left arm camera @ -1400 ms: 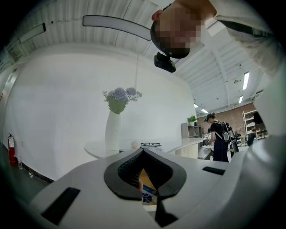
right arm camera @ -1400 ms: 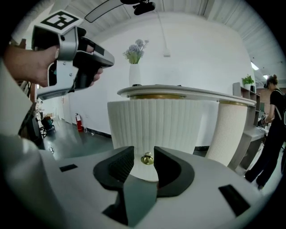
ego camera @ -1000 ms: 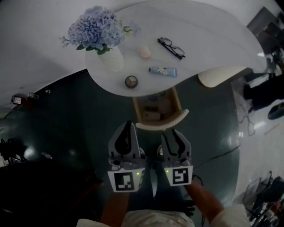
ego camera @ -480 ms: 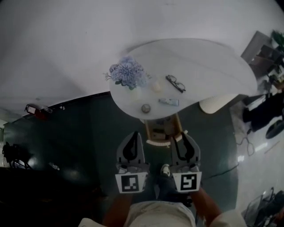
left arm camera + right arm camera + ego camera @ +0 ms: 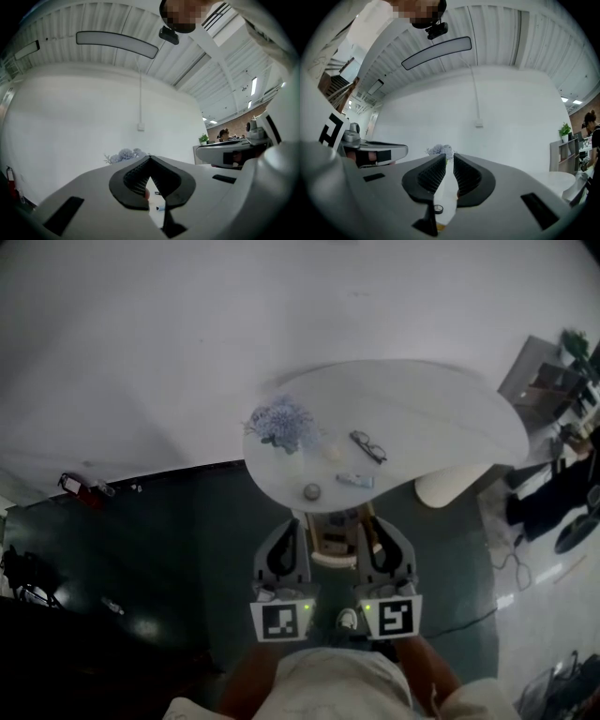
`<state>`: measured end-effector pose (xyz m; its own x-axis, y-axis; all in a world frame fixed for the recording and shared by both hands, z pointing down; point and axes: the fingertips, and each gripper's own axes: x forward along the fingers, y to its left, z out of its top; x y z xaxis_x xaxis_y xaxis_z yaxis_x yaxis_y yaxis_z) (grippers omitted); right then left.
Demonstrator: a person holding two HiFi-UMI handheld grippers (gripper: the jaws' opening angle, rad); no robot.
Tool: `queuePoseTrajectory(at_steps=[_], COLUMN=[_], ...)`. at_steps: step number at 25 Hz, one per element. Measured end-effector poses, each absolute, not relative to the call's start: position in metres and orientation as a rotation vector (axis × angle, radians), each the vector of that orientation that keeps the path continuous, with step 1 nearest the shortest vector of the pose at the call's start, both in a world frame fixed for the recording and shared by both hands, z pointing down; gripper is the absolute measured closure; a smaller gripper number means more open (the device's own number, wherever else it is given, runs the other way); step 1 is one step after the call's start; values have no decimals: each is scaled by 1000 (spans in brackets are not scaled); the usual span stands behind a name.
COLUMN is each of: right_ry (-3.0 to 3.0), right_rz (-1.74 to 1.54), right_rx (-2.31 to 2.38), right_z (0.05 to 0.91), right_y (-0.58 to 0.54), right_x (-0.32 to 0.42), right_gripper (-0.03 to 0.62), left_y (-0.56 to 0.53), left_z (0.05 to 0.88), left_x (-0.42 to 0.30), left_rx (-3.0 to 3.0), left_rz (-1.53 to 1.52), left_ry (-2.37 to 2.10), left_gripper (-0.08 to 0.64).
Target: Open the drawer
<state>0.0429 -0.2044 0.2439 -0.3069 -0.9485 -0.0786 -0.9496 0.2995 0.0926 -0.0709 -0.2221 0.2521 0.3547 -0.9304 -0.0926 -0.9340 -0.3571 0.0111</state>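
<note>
Now the drawer (image 5: pixel 334 559) stands pulled out below the surface (image 5: pixel 422 418), just ahead, between both grippers. Left gripper (image 5: pixel 292 532) jaws meet, empty; right gripper (image 5: pixel 373 532) jaws, just closing, show a slim empty gap.

No readable text. Left cube (image 5: pixel 282 620) and right cube (image 5: pixel 394 618), lower centre of head view, carry coded square patterns only. Tube (image 5: pixel 353 481) label, mid-frame: too small.
</note>
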Motion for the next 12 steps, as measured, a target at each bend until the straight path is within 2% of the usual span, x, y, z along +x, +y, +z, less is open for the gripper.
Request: queuePoseTrajectory(at_steps=[3,12], right_ry=[2514,2537], right_rz=[216,244], right_rx=[-1845,-1830], right_z=[234,224], right_y=[-208,-218], right_x=[39,26], right_gripper=[581,586], left_y=[-222,-225], left_z=[243,233], left_x=[-72,-78], left_rx=[-2543,-2545], left_rz=[164,167], left_ry=[1748,1735], left_gripper=[558,558])
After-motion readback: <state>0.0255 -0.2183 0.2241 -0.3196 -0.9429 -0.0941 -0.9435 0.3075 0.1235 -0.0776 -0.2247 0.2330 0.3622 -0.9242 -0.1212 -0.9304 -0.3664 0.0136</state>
